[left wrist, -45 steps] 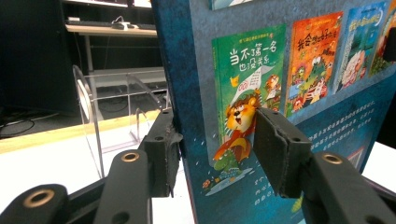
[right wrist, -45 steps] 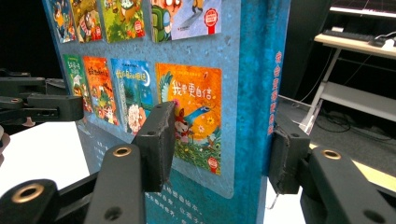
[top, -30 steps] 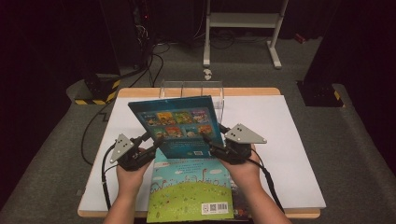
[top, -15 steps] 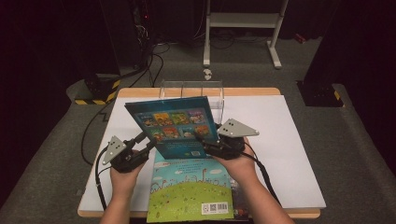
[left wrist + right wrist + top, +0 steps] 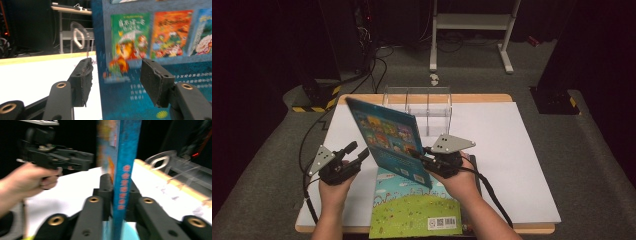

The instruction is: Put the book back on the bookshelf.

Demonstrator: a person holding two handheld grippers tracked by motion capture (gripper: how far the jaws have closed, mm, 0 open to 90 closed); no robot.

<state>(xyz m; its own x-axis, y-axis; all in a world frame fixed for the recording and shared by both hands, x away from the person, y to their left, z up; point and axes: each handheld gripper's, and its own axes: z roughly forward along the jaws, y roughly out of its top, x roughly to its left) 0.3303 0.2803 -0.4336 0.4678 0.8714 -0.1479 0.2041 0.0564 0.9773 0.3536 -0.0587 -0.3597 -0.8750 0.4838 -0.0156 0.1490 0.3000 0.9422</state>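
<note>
Two grippers are working one book here; the right gripper [image 5: 424, 159] is clamping its jaws on the spine edge of the blue book [image 5: 387, 140], and in the right gripper view you're looking straight along that spine [image 5: 123, 182] with a black pad pressing on each side of it; those jaws have just been closing, with the book between them. The book is hanging in the air, tilted, over the near middle of the white table [image 5: 512, 150], its top corner leaning away to the left, the back cover with its little cartoon pictures facing the high view.

The left gripper [image 5: 357, 152] is sitting just off the book's left edge, the person's left hand [image 5: 333, 187] wrapping around its body; its jaws are standing apart and have just been opening a bit more. In the left gripper view the book's edge [image 5: 100, 75] is running up between the two pads, but neither pad [image 5: 83, 80] is pressing on it; there's a clear gap on both sides, so I'm calling it loose.

A second book [image 5: 414, 212] with a green grassy cover is lying flat on the table right under the raised one, at the near edge; a clear plastic rack [image 5: 419, 100] is standing at the far edge, well apart from both grippers.
</note>
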